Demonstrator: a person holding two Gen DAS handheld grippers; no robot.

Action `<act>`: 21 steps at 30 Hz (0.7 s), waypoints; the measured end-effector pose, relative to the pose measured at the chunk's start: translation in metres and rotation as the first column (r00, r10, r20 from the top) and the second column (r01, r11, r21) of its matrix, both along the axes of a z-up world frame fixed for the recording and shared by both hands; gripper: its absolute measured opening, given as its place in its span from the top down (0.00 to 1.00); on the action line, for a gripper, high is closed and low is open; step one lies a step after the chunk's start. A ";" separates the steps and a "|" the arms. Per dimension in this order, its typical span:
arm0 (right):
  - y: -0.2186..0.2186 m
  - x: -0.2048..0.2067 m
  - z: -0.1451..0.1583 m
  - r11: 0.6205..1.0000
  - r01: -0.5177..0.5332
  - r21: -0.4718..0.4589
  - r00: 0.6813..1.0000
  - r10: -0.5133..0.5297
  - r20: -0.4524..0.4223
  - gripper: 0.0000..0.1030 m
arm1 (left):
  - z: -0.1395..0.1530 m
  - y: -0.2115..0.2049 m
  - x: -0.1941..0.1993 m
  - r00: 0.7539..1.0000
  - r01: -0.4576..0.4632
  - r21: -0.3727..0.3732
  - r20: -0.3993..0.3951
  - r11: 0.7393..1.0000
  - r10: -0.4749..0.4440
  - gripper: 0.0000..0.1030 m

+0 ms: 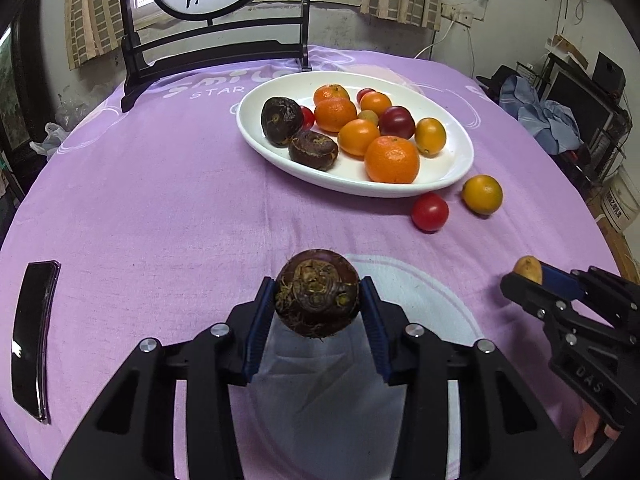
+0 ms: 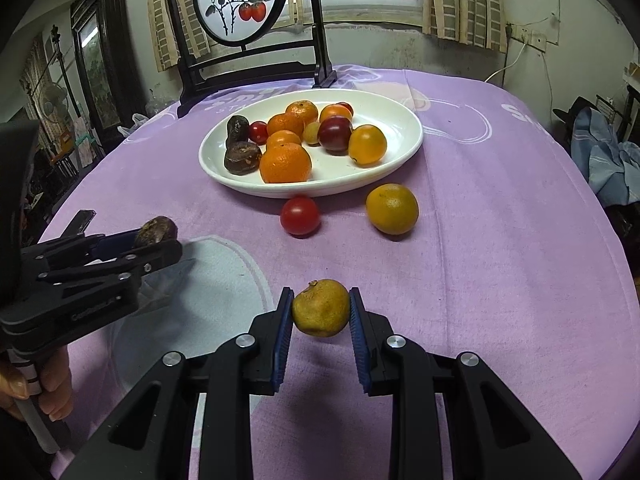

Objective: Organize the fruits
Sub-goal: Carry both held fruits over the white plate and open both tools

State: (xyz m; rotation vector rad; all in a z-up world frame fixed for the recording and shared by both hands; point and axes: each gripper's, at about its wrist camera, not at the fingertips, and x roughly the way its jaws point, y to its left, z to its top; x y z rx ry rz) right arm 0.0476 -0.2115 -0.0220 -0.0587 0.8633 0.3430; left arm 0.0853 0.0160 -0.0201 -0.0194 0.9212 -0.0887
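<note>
My left gripper [image 1: 318, 294] is shut on a dark brown water chestnut [image 1: 316, 290], held just above the purple cloth; from the right wrist view the same chestnut [image 2: 156, 230] sits in the left gripper [image 2: 154, 240]. My right gripper [image 2: 320, 308] is shut on a small yellow-green citrus [image 2: 320, 307], seen at the right edge as the citrus [image 1: 528, 269] in the right gripper [image 1: 524, 276]. A white oval plate [image 1: 452, 168] holds several oranges, tomatoes and two dark chestnuts. A red tomato [image 1: 430, 212] and a yellow-orange citrus [image 1: 482, 194] lie on the cloth beside the plate.
A black phone [image 1: 34, 338] lies on the cloth at the left. A dark wooden stand with a round painted panel [image 1: 216, 52] rises behind the plate. A white printed circle [image 2: 208, 280] marks the cloth under the left gripper. A person's hand [image 2: 36, 392] holds the left gripper.
</note>
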 end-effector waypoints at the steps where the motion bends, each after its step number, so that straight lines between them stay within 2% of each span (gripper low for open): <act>1: 0.000 0.001 0.003 1.000 0.006 0.005 1.000 -0.006 0.003 0.73 | 0.002 0.000 0.000 1.000 0.004 0.001 -0.001 1.000 -0.004 0.59; 6: 0.002 0.014 0.034 0.999 -0.021 0.035 0.999 0.020 0.048 0.73 | 0.024 0.005 0.008 0.999 0.017 0.005 0.037 1.000 -0.017 0.59; 9: 0.008 0.034 0.050 0.999 -0.040 0.022 0.994 0.037 0.100 0.73 | 0.036 0.007 0.029 0.999 0.022 -0.032 0.035 0.999 -0.021 0.59; 11: 0.012 0.052 0.055 0.999 -0.042 0.030 0.994 0.039 0.104 0.73 | 0.043 0.004 0.045 0.999 0.027 -0.047 0.034 0.999 -0.026 0.59; 16: 0.017 0.098 0.048 0.994 -0.032 0.107 0.999 0.030 0.027 0.73 | 0.056 -0.009 0.102 0.999 0.024 -0.053 0.032 0.998 -0.022 0.59; 21: 0.029 0.134 0.033 0.996 -0.022 0.082 1.000 0.023 -0.009 0.72 | 0.046 -0.015 0.154 1.000 -0.001 -0.082 -0.031 0.997 -0.002 0.59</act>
